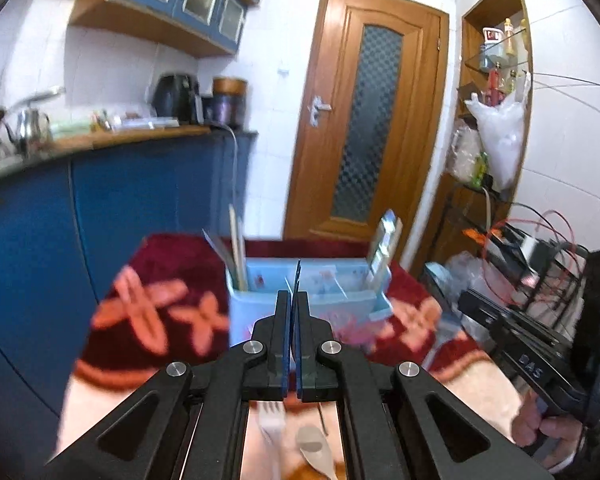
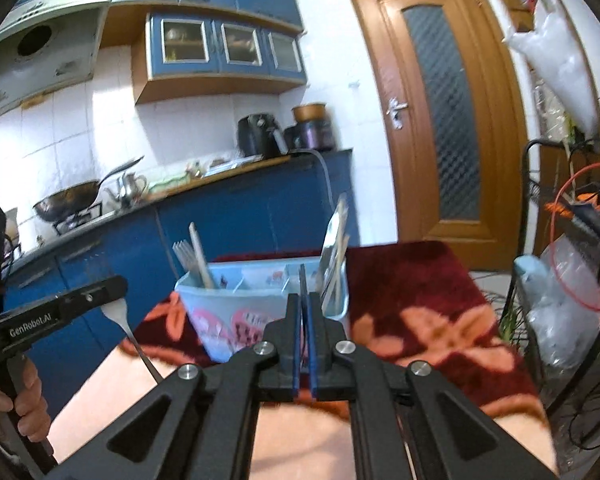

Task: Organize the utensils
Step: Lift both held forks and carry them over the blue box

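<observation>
Partly done: the caddy (image 2: 236, 300) on the table holds chopsticks (image 2: 201, 256) and cutlery; my left gripper (image 1: 295, 300) grips a fork (image 2: 118, 312), my right gripper (image 2: 305, 304) is closed, apparently empty; a fork and spoon (image 1: 314, 444) remain

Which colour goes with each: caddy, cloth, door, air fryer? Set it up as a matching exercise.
Things:
1. caddy
2. cloth
3. door
4. air fryer

Colours:
a. black
b. light blue
c. brown wood
d. dark red with orange flowers

Pairs: 1-b, 2-d, 3-c, 4-a
</observation>
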